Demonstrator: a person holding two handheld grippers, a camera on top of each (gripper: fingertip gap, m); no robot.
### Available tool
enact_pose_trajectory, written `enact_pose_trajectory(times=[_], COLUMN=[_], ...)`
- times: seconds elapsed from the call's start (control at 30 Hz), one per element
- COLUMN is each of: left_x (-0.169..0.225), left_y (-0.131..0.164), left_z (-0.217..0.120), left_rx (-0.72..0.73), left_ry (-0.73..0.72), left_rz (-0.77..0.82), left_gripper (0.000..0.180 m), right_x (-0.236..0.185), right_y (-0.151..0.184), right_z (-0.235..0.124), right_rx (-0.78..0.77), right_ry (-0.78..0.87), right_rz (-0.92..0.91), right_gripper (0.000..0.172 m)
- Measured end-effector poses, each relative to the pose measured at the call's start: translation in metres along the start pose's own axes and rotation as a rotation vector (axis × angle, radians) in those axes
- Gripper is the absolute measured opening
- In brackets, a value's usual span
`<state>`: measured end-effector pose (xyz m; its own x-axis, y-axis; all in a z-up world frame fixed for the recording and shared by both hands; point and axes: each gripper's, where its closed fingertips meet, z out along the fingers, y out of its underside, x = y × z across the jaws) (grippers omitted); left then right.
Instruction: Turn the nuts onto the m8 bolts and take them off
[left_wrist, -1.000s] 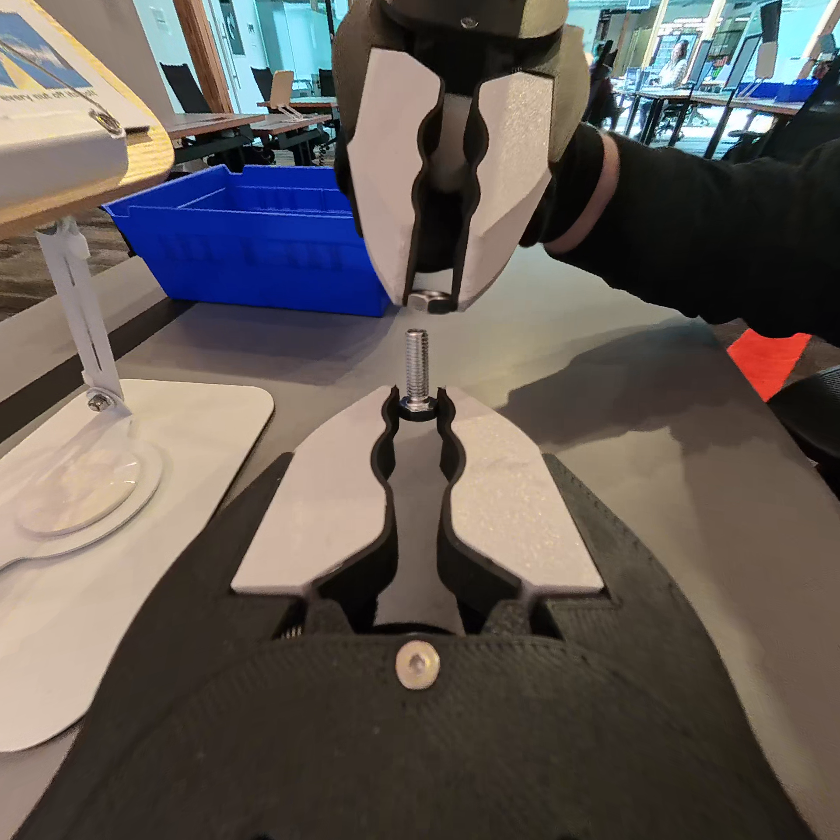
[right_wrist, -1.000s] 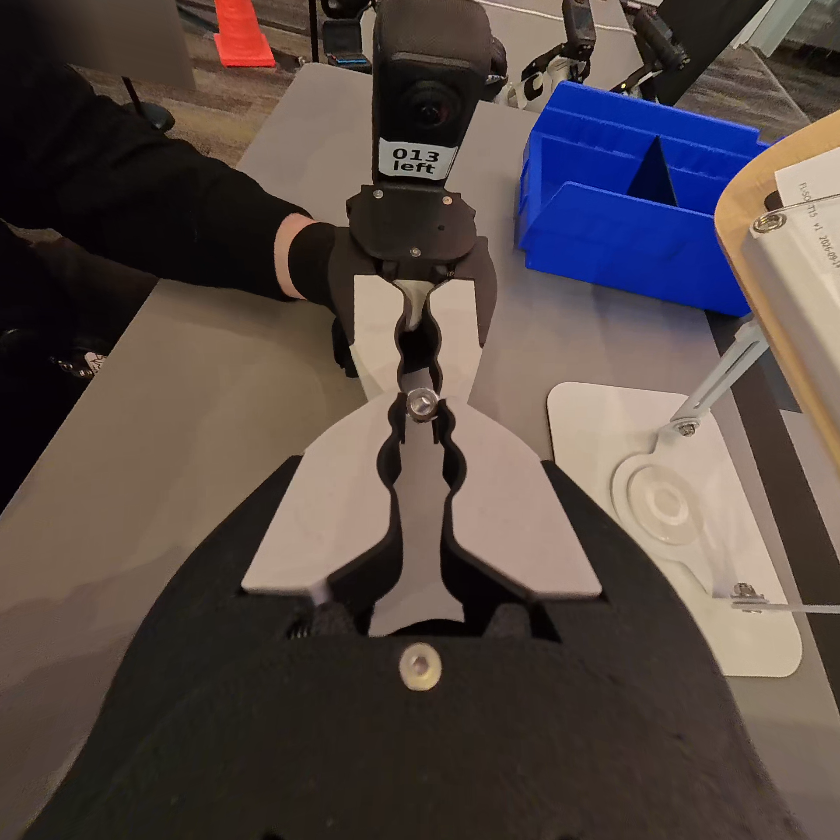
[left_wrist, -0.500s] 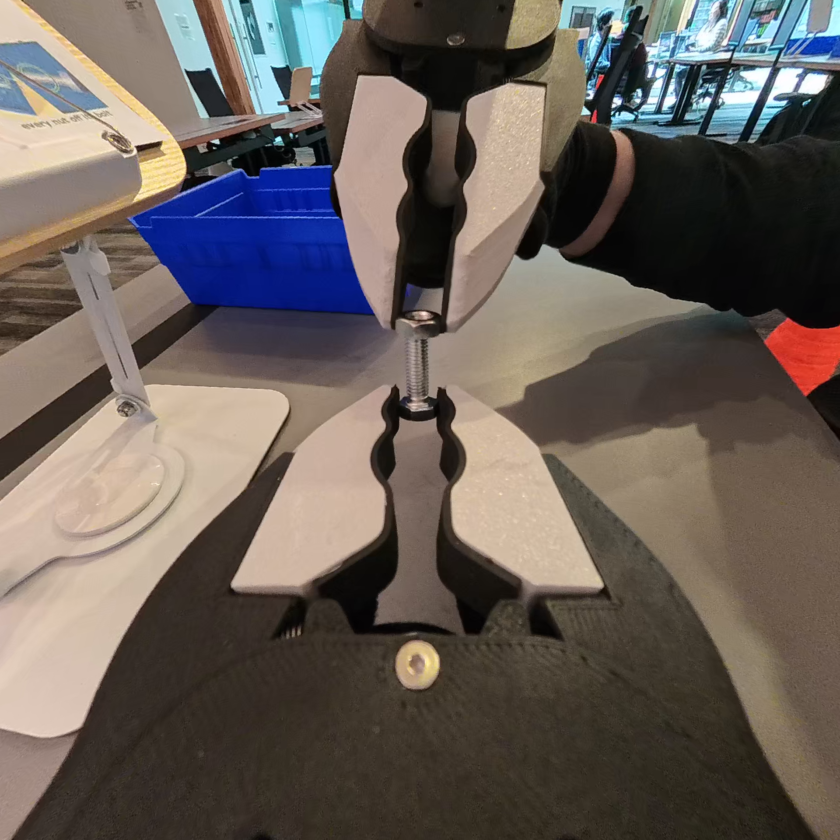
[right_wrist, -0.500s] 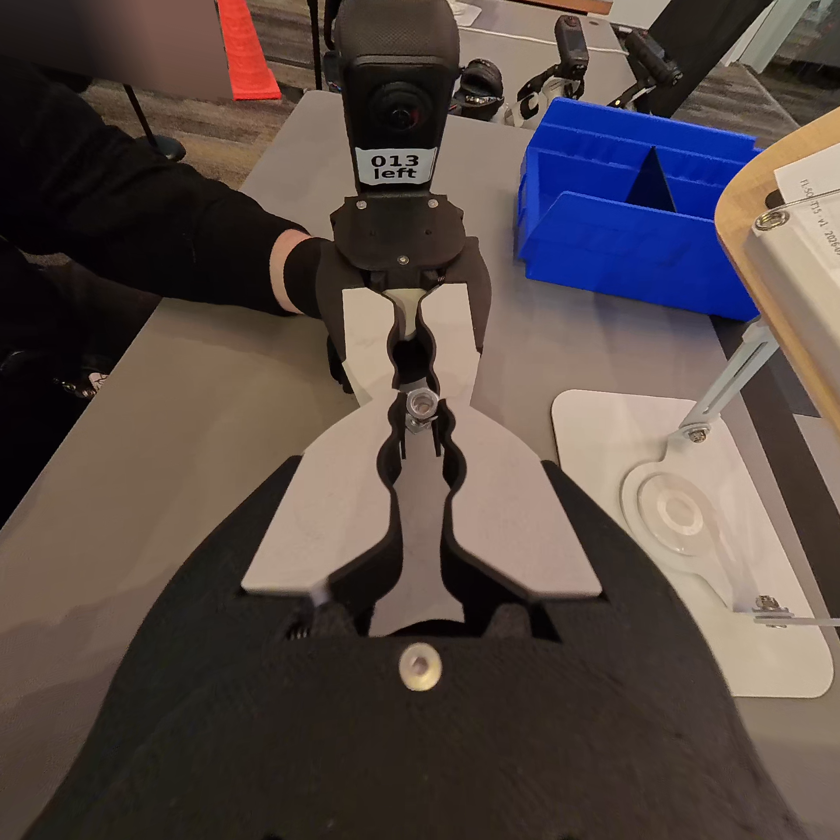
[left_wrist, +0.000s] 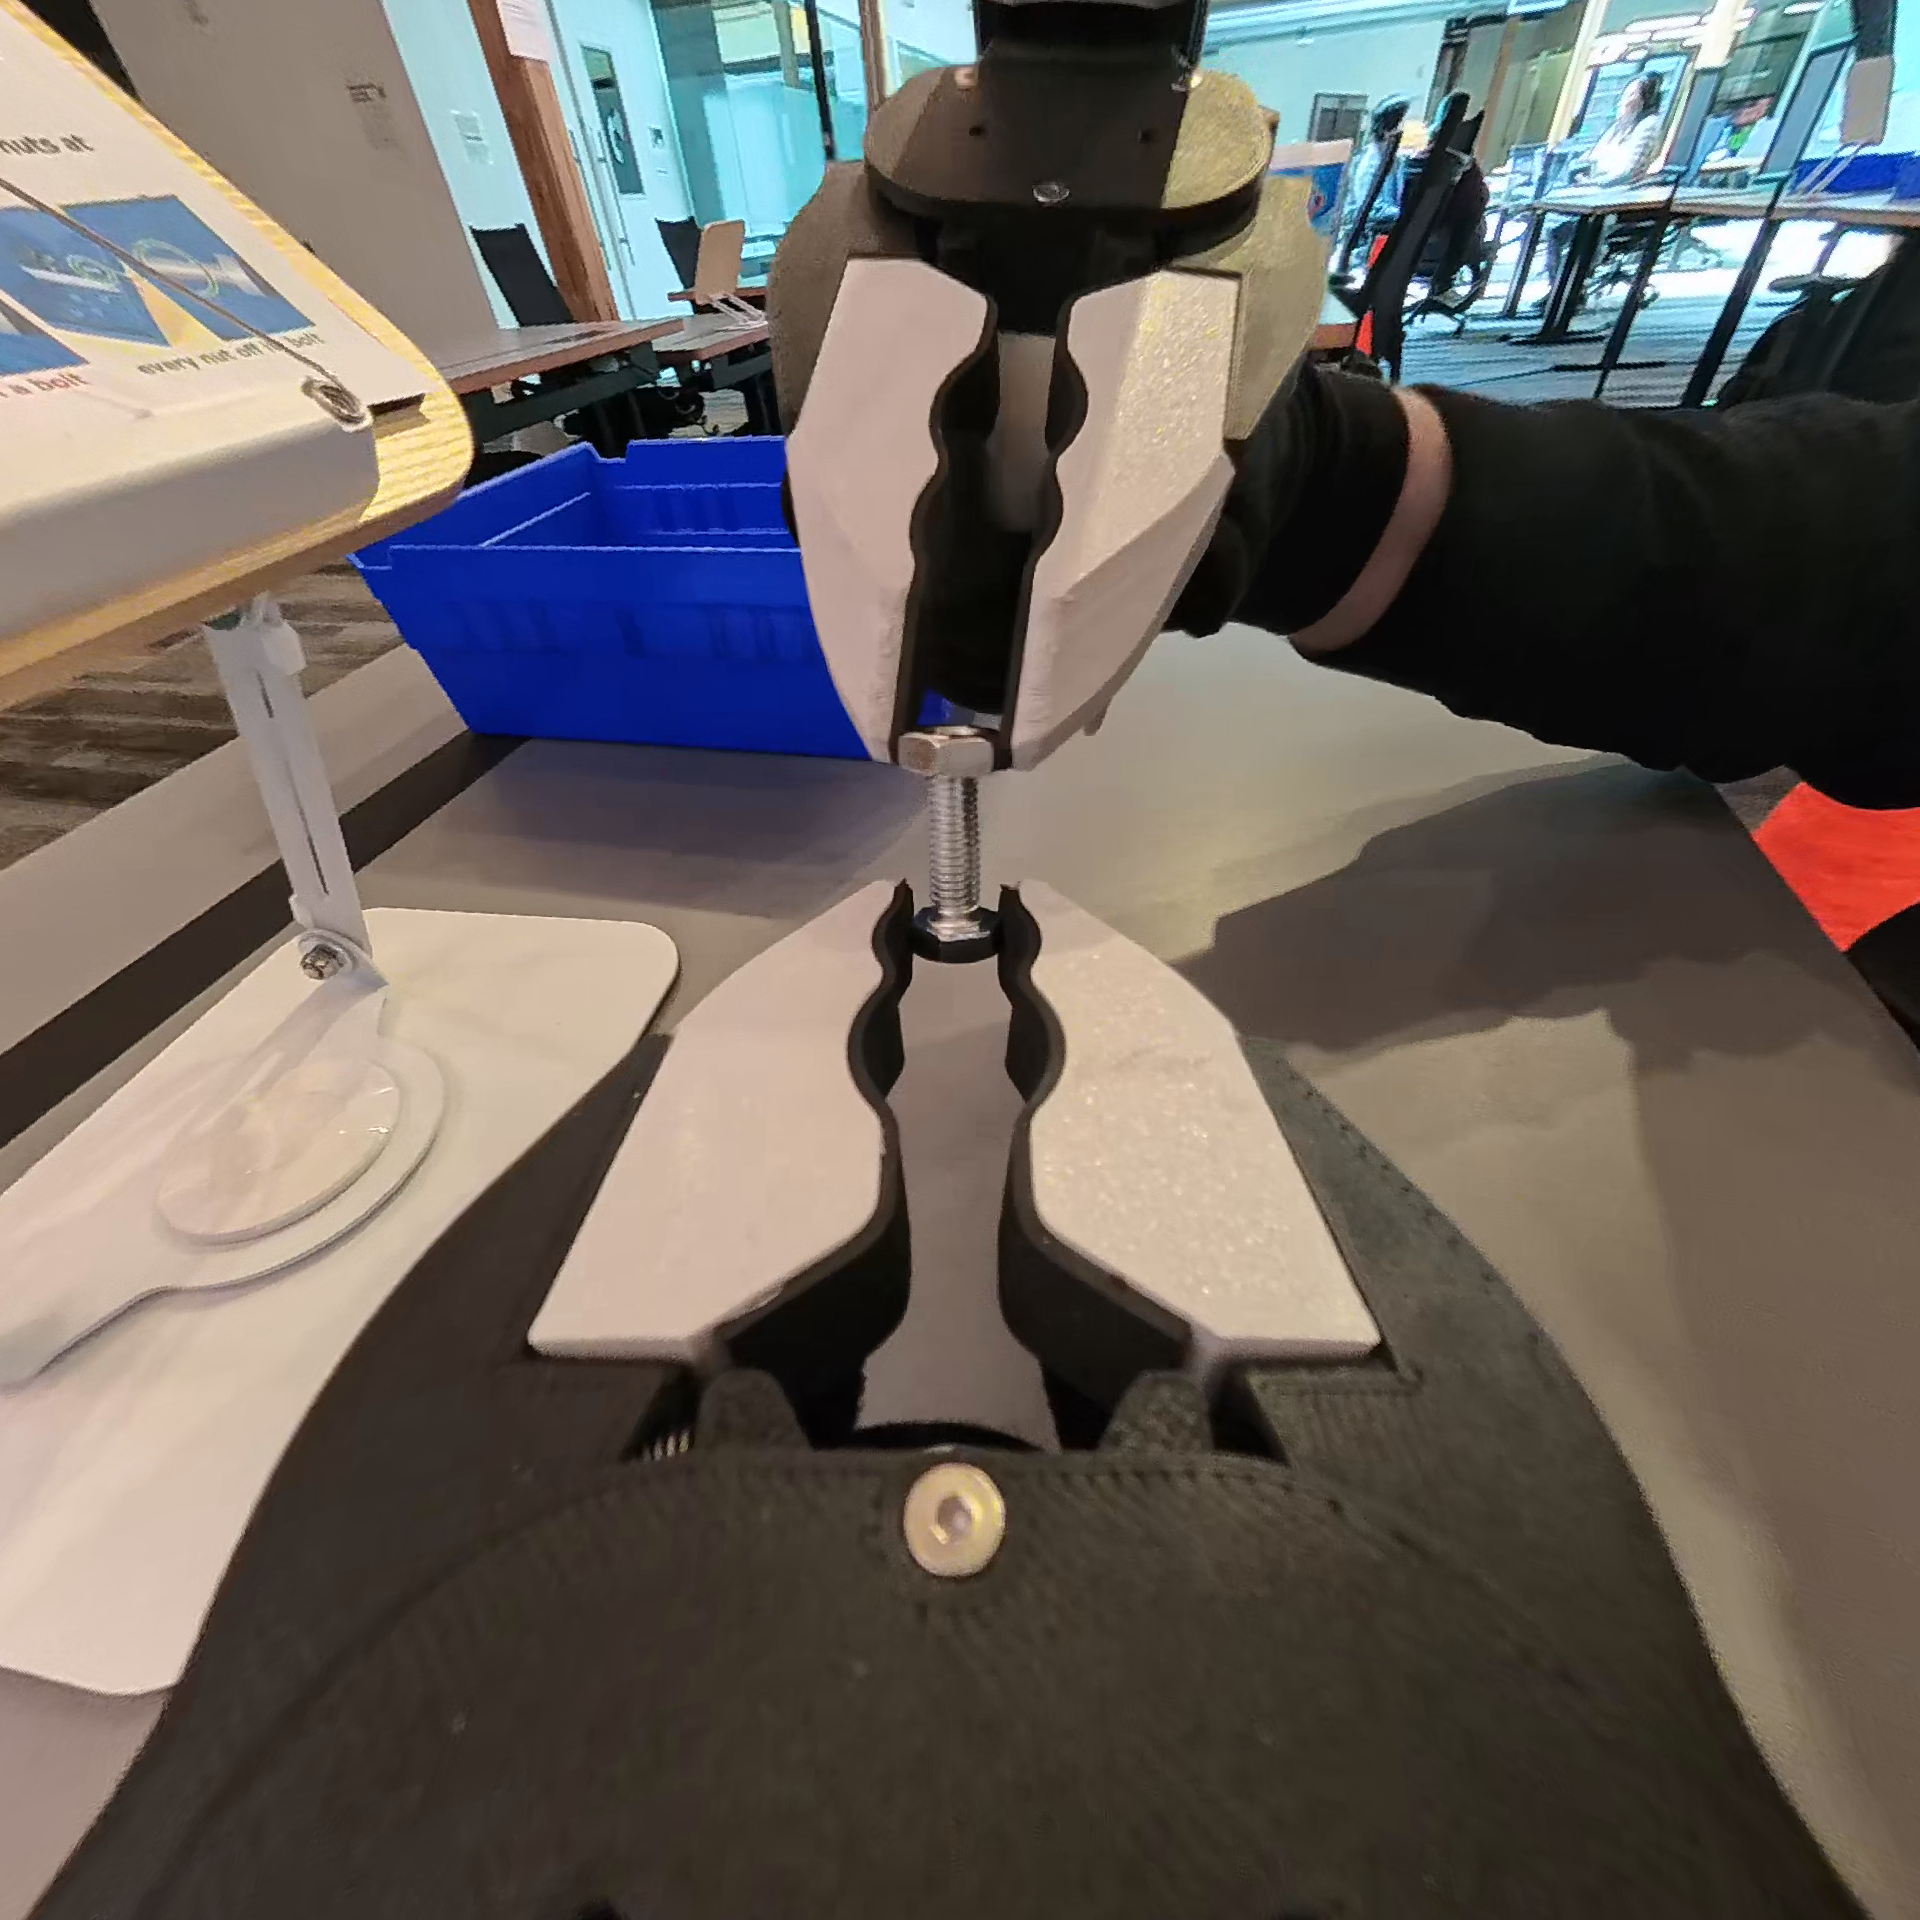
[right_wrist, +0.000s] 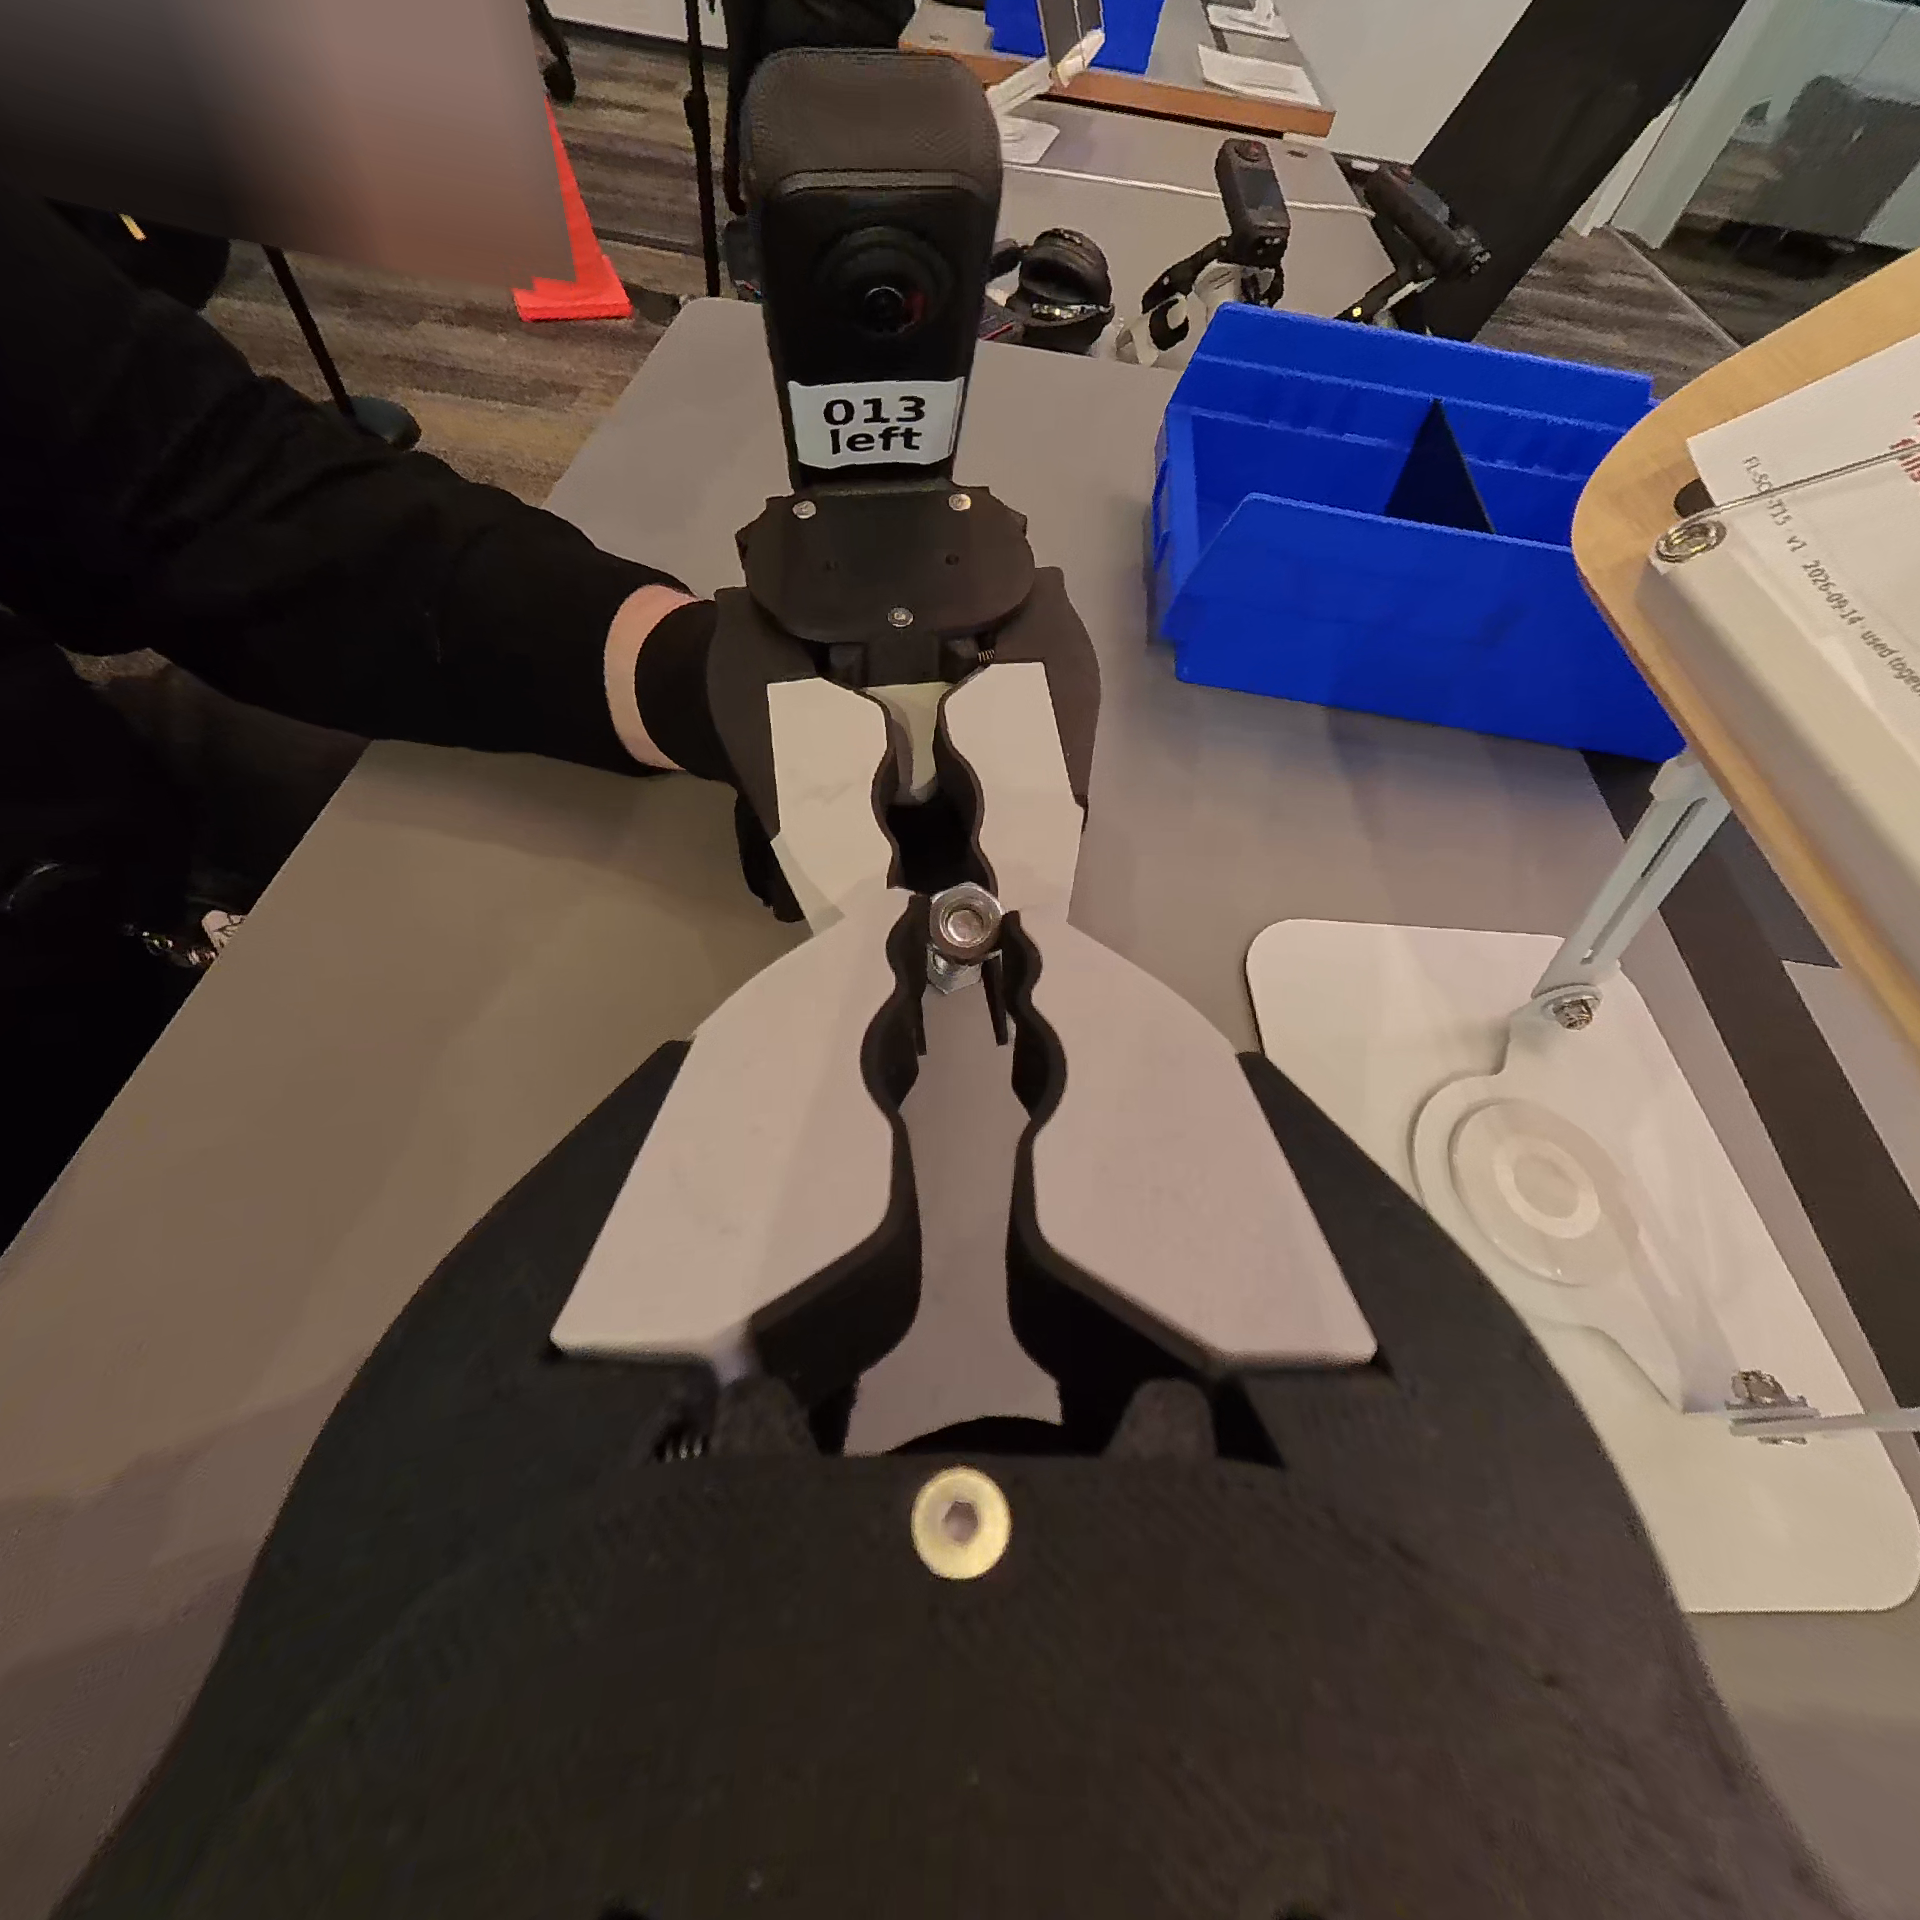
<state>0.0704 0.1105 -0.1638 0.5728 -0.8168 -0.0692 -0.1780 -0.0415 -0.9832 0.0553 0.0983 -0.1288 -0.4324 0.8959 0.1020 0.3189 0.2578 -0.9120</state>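
Note:
In the left wrist view my left gripper (left_wrist: 954, 920) is shut on the hex head of a silver bolt (left_wrist: 954, 842) and holds it upright, thread pointing up, above the grey table (left_wrist: 1403, 987). My right gripper (left_wrist: 951, 740) comes down from above, shut on a silver nut (left_wrist: 948, 750) that sits on the tip of the thread. In the right wrist view the nut (right_wrist: 966, 923) lies between my right gripper's (right_wrist: 961, 930) fingertips, with the bolt's end showing in its hole. The bolt head (right_wrist: 948, 975) shows below it.
A blue bin (left_wrist: 623, 613) stands at the back of the table; it also shows in the right wrist view (right_wrist: 1403, 613). A white stand with a flat base (left_wrist: 312, 1091) carries a wooden board (left_wrist: 156, 416) with a sheet. An orange cone (right_wrist: 566, 270) stands on the floor. My left and right fingertips are right by each other.
My right gripper came down with the nut: a second ago it hung clear above the bolt, now it sits on the thread's tip. My left gripper kept hold of the bolt.

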Motion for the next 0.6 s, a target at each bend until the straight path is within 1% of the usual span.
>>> enact_pose_trajectory(times=[0.13,0.43,0.6], left_x=[-0.008,-0.029,-0.039], left_y=[0.003,0.015,0.018], left_z=[0.002,0.003,0.001], left_rx=[-0.024,-0.139,-0.174], left_ry=[-0.074,-0.280,-0.364], left_rz=[0.021,0.134,0.163], left_gripper=[0.015,0.015,0.015], right_x=[0.006,0.021,0.029], right_y=[0.003,0.014,0.017], right_z=[0.000,0.004,0.007], right_rx=[-0.002,-0.028,-0.021], right_ry=[0.043,0.165,0.240], right_rz=[0.031,0.101,0.180], right_gripper=[0.013,0.014,0.014])
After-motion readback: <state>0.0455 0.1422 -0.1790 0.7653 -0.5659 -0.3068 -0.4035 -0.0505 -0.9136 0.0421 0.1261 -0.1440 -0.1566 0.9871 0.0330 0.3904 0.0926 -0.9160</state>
